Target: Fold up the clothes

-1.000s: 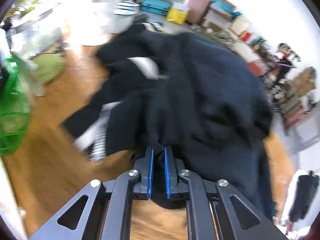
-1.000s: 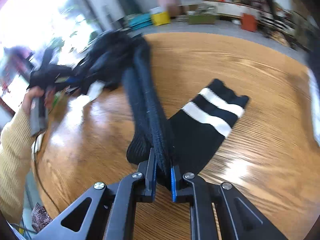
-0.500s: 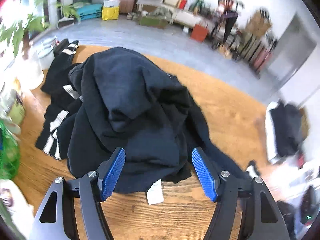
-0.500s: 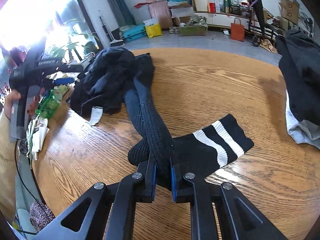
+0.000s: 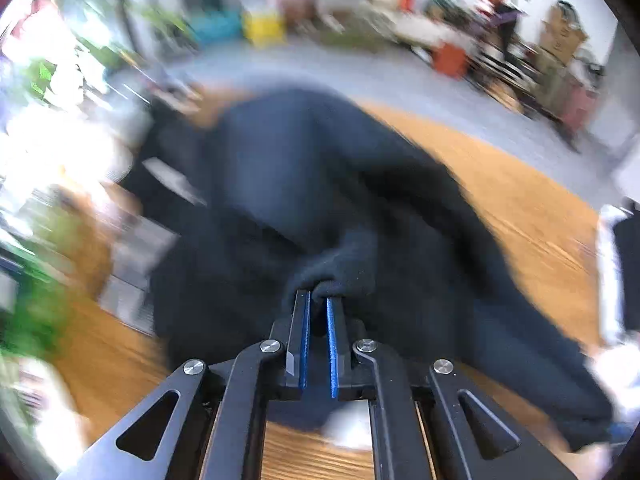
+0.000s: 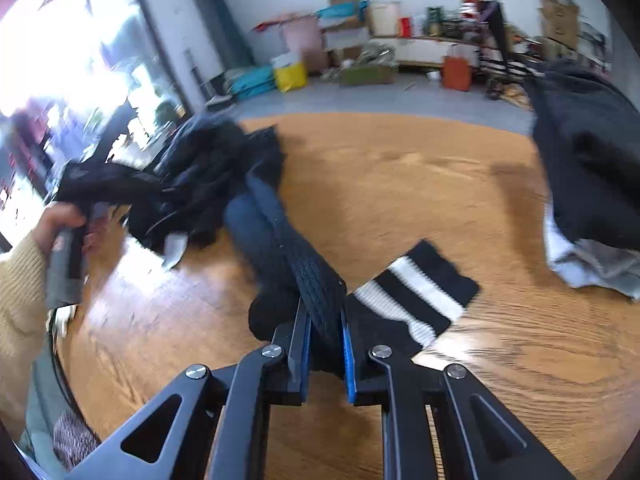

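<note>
Left wrist view: the left hand-held gripper (image 5: 318, 300) has just been closing and now pinches a fold of the dark sweater (image 5: 320, 184) heaped on the wooden desk (image 5: 520, 208). Right hand-held gripper (image 6: 324, 320) is clamped on a twisted knit sleeve (image 6: 288, 248), its striped cuff (image 6: 412, 296) lying flat alongside.

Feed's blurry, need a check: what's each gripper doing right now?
Left gripper: just closed, pinching the dark sweater.
Right gripper: shut on the black ribbed sleeve.
</note>
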Motion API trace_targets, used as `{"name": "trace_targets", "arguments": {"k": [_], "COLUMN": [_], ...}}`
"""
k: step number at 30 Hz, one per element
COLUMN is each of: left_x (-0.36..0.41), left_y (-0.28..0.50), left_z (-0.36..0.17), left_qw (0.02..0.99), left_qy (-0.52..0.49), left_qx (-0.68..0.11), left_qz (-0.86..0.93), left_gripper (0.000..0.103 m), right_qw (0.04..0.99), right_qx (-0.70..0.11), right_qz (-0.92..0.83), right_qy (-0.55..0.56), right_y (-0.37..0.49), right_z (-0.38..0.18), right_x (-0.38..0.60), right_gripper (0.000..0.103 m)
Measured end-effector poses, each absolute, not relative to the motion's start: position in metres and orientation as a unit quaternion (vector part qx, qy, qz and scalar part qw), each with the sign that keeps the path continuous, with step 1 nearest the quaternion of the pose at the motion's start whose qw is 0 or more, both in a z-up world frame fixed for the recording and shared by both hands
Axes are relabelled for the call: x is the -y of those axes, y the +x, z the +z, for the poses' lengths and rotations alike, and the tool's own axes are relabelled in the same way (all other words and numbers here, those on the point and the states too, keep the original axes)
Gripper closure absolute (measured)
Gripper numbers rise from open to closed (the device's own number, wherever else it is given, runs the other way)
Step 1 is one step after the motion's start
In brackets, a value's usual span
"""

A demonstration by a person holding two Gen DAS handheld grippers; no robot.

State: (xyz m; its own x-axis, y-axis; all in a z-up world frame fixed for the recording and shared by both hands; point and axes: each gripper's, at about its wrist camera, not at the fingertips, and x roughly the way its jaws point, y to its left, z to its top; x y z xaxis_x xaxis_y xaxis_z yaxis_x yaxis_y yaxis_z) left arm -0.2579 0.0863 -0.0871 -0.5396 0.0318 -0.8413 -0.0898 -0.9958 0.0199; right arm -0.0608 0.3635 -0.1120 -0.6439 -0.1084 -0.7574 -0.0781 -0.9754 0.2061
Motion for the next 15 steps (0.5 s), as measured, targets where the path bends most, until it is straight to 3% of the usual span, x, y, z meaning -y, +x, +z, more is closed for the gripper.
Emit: {"name": "trace_targets", "arguments": {"k": [4,10,11,12,13,14,15], "left_x": [-0.030,-0.052,-0.060,-0.071,-0.080,-0.088,-0.097], "left_y": [-0.265,-0.265,-0.267,-0.269,-0.270,-0.266,-0.259], "left_z": [-0.062,-0.067,-0.073,-0.079,-0.084,-0.087,-0.086], "left_qw": [-0.006,0.027,0.038,0.057,0.077,0.101,0.123], "left_qy": [-0.466,-0.468,-0.484,-0.508,-0.525,-0.535,-0.536], "left_qx": [0.014,0.027,0.034,0.040,0.047,0.055,0.060], "left_qz": [0.884,0.883,0.873,0.859,0.847,0.837,0.833], "left_gripper": [0.098,0.095,0.086,0.064,0.052,0.038,0.037], "right_qw": [-0.067,-0.077,-0.064,-0.051,-0.036,-0.019,-0.002], "right_qx": [0.110,0.115,0.105,0.097,0.091,0.086,0.081], "right_qz": [-0.913,-0.911,-0.910,-0.910,-0.912,-0.913,-0.915], "right_qy": [0.386,0.388,0.395,0.399,0.399,0.397,0.396], "right_y": [-0.043,-0.024,-0.026,-0.029,-0.033,-0.038,-0.045], "right_z": [-0.095,-0.085,-0.087,-0.087,-0.087,-0.086,-0.085], "right_x": [-0.398,-0.428,-0.422,-0.413,-0.404,-0.395,-0.384], "right_gripper": [0.099,0.094,0.090,0.077,0.062,0.061,0.061]}}
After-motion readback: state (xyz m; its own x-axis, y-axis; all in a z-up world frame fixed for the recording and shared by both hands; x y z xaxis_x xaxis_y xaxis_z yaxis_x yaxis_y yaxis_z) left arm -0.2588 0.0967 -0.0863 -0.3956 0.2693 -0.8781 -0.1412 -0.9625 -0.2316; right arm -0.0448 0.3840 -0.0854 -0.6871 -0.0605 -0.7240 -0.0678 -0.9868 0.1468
